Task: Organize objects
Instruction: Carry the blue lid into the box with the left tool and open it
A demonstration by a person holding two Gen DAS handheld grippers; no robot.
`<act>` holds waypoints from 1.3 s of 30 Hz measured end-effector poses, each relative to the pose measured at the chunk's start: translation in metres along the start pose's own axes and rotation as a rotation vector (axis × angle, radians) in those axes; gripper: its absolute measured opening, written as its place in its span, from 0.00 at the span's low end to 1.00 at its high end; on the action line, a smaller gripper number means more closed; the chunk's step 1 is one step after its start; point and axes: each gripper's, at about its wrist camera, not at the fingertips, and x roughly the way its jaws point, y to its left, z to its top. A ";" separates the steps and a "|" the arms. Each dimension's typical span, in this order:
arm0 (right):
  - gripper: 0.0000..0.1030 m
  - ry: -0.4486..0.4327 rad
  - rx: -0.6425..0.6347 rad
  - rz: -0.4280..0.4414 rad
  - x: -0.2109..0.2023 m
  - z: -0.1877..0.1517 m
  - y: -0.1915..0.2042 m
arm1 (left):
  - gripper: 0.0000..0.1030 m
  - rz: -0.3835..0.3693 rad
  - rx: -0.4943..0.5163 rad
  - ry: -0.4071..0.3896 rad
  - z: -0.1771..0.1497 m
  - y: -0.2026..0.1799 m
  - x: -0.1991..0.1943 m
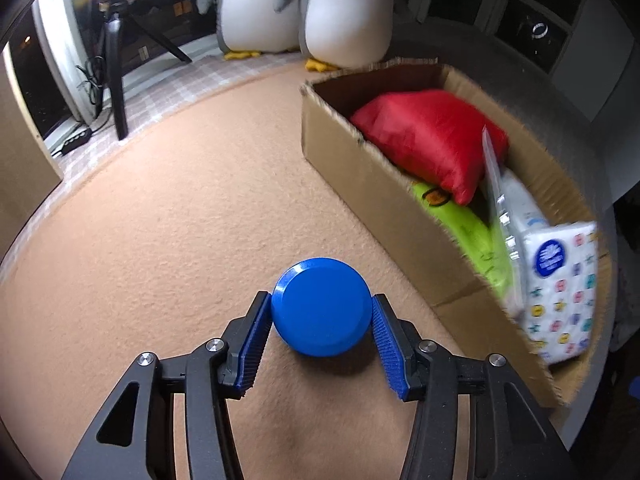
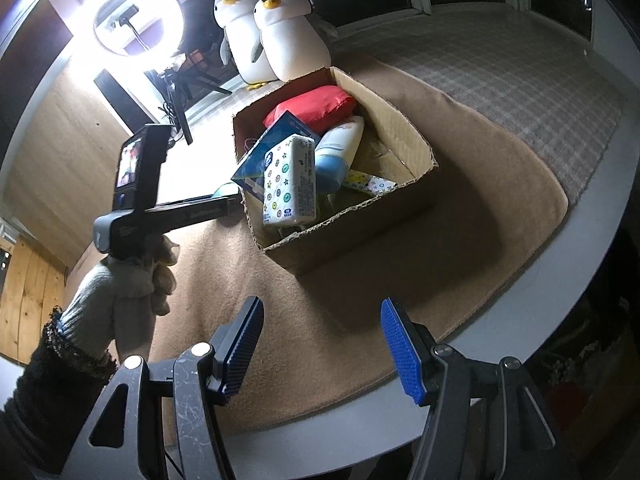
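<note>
The left tongs [image 1: 320, 322] are clamping the round blue plastic lid [image 1: 320, 307] for carrying to the open brown cardboard box [image 1: 340, 140], while the right tongs [image 2: 322, 344] are waiting half-open and empty.

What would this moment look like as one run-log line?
left gripper: shut on blue lid | right gripper: open, empty | box: partly filled | lid: outside box

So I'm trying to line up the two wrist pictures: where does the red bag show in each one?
Left wrist view: the red bag lies right of centre in the upper half, at the far end of the cardboard box.
Right wrist view: the red bag sits above centre, again at the box's far end, behind the tissue pack.
Shared landmark: the two plush penguins just beyond the box.
</note>
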 end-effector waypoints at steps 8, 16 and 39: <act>0.56 -0.013 -0.013 0.008 -0.001 0.004 0.003 | 0.52 -0.062 0.019 -0.098 0.015 -0.020 -0.052; 0.56 -0.025 -0.049 -0.003 -0.004 0.006 0.008 | 0.52 -0.137 0.108 -0.130 0.031 -0.082 -0.069; 0.56 -0.024 -0.023 -0.029 -0.009 0.005 -0.017 | 0.78 -0.246 0.187 -0.064 0.050 -0.173 -0.038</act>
